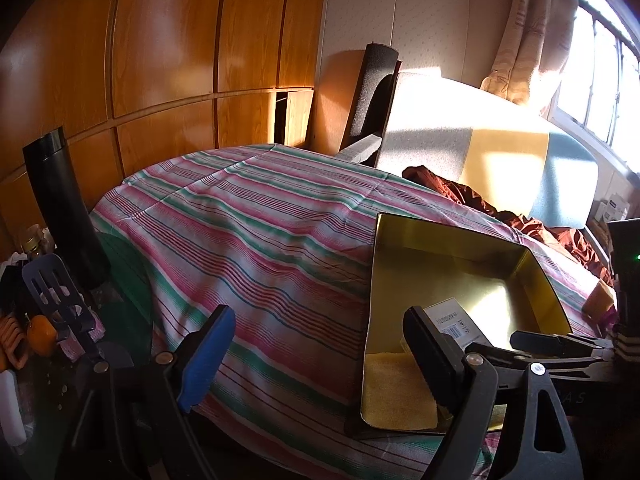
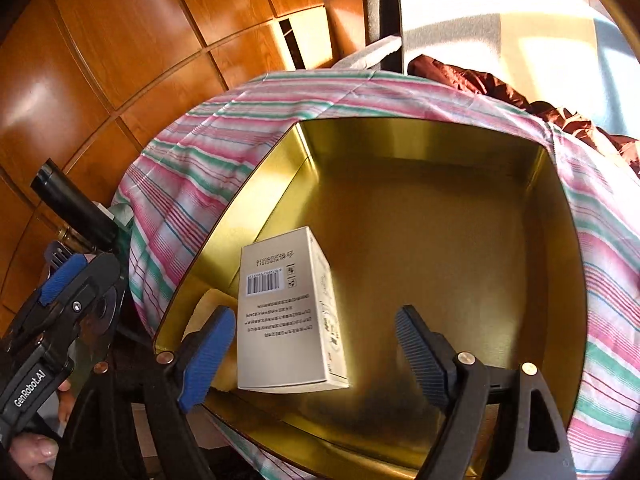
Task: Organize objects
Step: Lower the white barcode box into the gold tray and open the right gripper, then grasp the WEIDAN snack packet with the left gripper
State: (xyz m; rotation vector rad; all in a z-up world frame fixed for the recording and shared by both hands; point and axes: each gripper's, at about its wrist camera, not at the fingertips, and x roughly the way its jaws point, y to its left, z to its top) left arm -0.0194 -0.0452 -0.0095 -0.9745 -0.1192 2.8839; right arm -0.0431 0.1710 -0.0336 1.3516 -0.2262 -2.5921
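White box (image 2: pixel 288 312) in gold tin (image 2: pixel 420 208), right tongs (image 2: pixel 316 354) open

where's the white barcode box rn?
The white barcode box lies inside the gold tin, near its left wall in the right wrist view, between the open right gripper's fingers, beside a yellow cloth.
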